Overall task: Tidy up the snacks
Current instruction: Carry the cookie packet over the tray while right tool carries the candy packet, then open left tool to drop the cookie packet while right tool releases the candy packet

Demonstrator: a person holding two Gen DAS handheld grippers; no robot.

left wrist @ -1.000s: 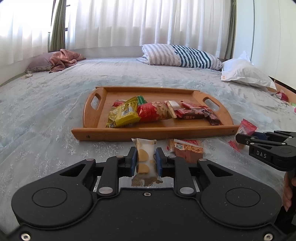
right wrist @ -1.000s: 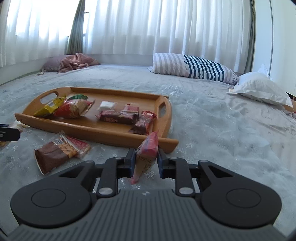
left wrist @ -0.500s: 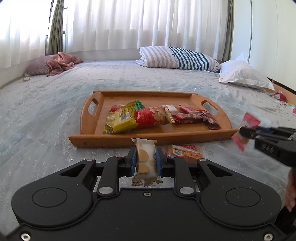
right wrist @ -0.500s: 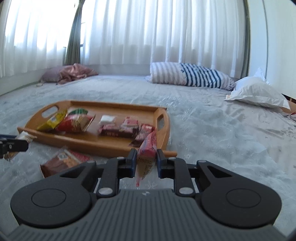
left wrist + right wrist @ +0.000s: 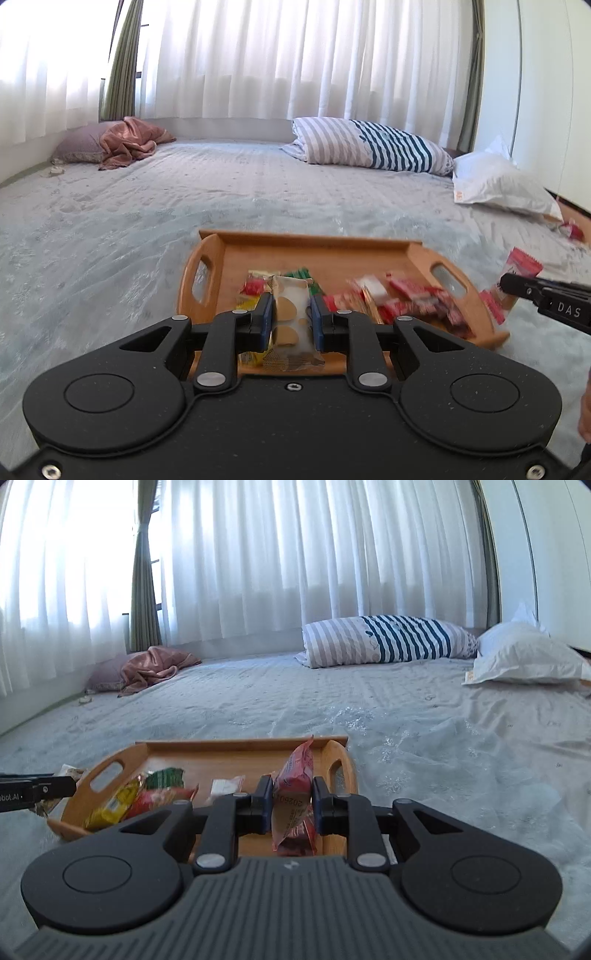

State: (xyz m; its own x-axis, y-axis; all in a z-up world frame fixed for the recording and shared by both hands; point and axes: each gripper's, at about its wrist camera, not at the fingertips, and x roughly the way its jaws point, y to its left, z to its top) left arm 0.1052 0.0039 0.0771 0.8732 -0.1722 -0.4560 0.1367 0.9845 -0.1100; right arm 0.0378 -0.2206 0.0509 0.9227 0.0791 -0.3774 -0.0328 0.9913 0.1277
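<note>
Both packets hang above the wooden tray point(image 5: 417, 254) on the bed, and the risk now is a careless release: the slick wrappers could slide off the heap of snacks already piled there, or tip over the low rim onto the quilt, should the jaws part too far from the tray floor. The left gripper point(image 5: 291, 319) is clamped on a pale biscuit packet point(image 5: 290, 314), white with tan ovals, held upright by its sides. The right gripper point(image 5: 291, 801) pinches a red snack packet point(image 5: 295, 779), crinkled, its printed date upside down, over the tray's right handle end. Yellow, red and green packets crowd the tray's middle
</note>
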